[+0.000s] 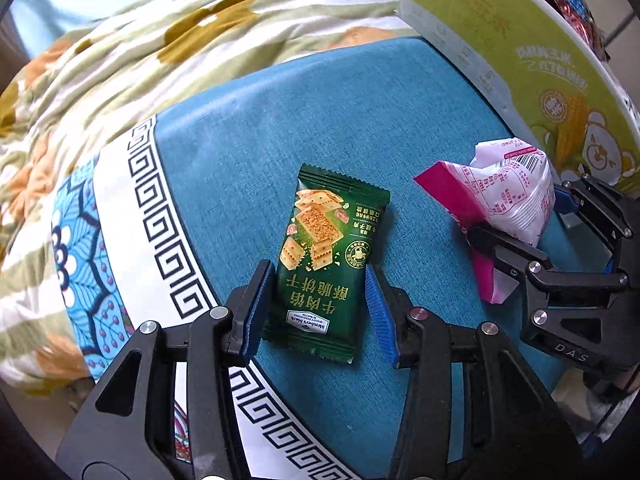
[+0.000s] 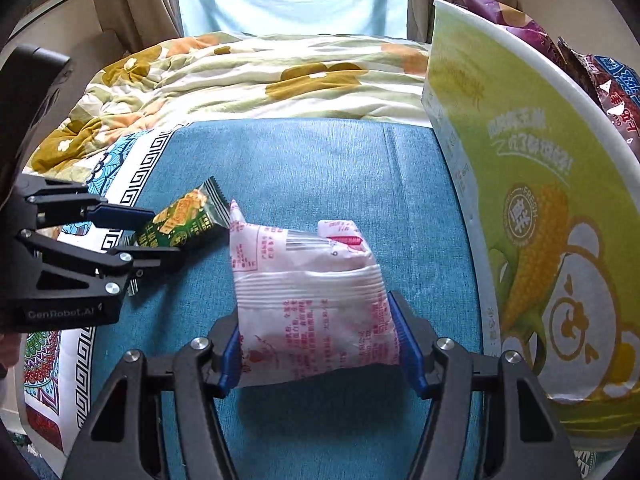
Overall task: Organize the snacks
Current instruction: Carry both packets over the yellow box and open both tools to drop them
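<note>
- On the teal cloth (image 1: 248, 128) lies a green cracker packet (image 1: 326, 264), flat, its lower half between the spread fingers of the left claw (image 1: 316, 312), which stands open around it without visibly pressing.
- Just to its right, the right claw (image 2: 320, 344) is clamped on a pink-and-white snack bag (image 2: 308, 300), blue pads against both sides.
- Beside that, a green-and-white box (image 2: 532, 208) stands upright, more snack packets (image 2: 600, 80) poking above its rim.
- Behind the cloth, a floral quilt (image 2: 256, 76) is spread.
</note>
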Available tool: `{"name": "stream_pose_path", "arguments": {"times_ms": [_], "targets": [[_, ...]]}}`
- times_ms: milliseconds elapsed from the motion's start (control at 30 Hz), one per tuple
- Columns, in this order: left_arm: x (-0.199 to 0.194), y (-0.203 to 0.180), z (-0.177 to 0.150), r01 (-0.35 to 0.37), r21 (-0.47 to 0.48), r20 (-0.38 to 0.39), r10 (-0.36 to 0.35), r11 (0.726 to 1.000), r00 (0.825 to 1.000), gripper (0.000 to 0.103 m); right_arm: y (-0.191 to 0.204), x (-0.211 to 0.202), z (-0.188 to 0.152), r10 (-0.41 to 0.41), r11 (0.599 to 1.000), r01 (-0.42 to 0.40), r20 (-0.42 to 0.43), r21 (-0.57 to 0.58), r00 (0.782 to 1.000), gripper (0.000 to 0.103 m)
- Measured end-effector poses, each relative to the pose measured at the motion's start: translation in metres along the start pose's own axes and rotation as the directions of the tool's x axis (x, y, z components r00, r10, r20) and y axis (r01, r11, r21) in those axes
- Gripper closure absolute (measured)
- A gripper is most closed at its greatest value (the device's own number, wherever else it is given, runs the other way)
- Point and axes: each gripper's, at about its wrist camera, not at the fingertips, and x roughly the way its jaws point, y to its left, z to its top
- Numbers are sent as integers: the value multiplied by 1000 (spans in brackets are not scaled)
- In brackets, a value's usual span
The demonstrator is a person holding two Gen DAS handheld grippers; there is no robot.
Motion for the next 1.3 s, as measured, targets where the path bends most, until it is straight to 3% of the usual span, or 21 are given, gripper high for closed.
{"name": "stream_pose_path", "arguments": {"times_ms": [233,467,633,800,1067,1300], "targets": [[-33,12,-8,12,-107,56,-6,994,998,61,4,-8,12,2,1000,-2,13,-4,1000,50],[-114,-6,-2,-34,-144,156,57,989,986,61,4,-72,36,56,998,-56,103,-5,993,51],[-169,-40,17,-68,-188,238,113,980,965,61,-16,-134,52,99,995,-97,179,-17,979,51],[-199,-101,44,-58,-224,303,126,973,945,61,-65,-177,54,122,993,-118,229,-32,966,51],[-181,-216,96,-23,-254,327,108,967,939,61,-179,-210,46,77,997,-80,225,5,971,51],[-136,-284,111,-18,-296,262,99,955,960,60,-250,-209,36,112,993,-119,190,27,975,51]]}}
